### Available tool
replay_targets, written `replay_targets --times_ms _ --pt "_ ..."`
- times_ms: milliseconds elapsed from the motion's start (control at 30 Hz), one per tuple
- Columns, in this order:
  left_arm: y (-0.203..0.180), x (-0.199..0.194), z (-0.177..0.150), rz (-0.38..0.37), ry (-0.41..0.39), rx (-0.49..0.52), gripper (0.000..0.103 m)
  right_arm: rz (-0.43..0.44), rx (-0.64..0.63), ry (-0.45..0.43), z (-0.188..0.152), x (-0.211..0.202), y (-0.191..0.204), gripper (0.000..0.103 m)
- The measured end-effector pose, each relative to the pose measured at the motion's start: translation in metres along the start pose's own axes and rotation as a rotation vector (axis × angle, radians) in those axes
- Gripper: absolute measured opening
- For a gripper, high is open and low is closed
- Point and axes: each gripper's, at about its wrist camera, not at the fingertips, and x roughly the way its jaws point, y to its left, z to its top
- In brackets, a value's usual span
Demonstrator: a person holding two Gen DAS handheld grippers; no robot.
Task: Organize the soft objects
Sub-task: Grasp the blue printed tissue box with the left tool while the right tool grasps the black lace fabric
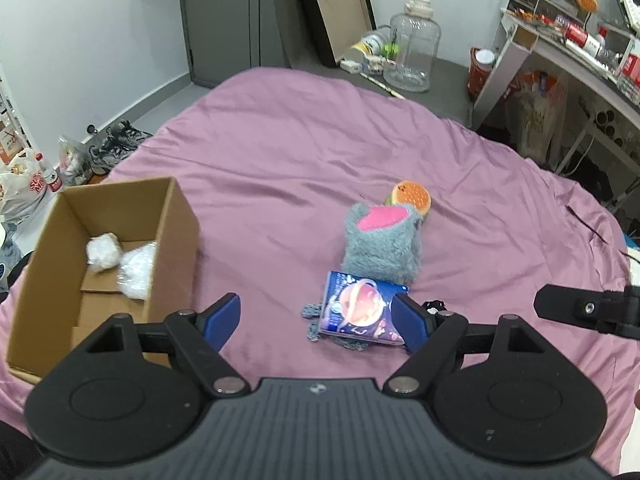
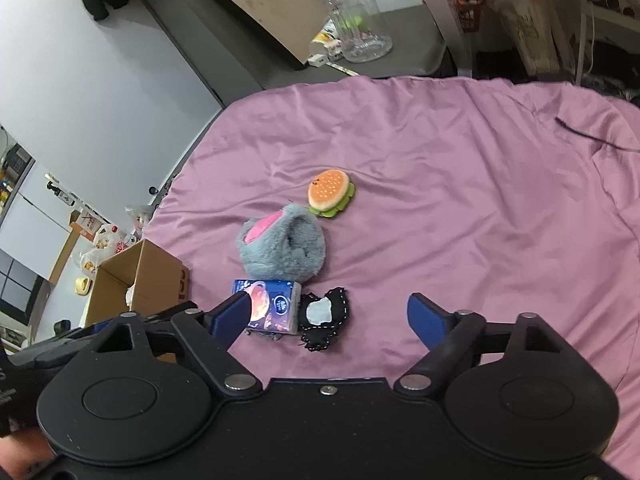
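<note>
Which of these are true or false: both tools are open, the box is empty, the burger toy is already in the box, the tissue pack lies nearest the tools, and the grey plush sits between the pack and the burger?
1. Both tools, left and right, are open. True.
2. The box is empty. False: it holds two white bundles.
3. The burger toy is in the box. False: it lies on the purple sheet.
4. The tissue pack lies nearest the tools. True.
5. The grey plush sits between pack and burger. True.
</note>
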Motion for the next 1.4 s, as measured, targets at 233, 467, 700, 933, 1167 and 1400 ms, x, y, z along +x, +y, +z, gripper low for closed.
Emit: replay_targets --times_ms 233,467,700,933,1167,1400 --pt "-0.013 0.024 -0.001 -0.007 0.039 0.003 0.081 0.004 0.022 0.035 0.005 0.016 -0.012 0.073" --pt "-0.027 0.047 -0.004 -0.011 0.079 0.013 0.081 -0.002 0.045 0.098 0.007 0.037 -0.025 0.061" --pt "-0.038 0.067 -0.008 -0.017 0.109 0.022 0.081 0.03 0.06 0.158 0.01 0.057 -0.031 0.06" --pt "-0.039 0.086 -0.013 0.0 0.126 0.024 0.081 0.032 0.066 0.192 0.012 0.072 -0.032 0.06" --pt "-0.034 0.092 -0.016 -0.001 0.106 0.018 0.08 0.031 0.051 0.222 0.014 0.088 -0.024 0.06" --pt "-0.027 0.088 -0.016 -0.043 0.08 -0.001 0.071 0.01 0.043 0.253 0.013 0.102 -0.02 0.06"
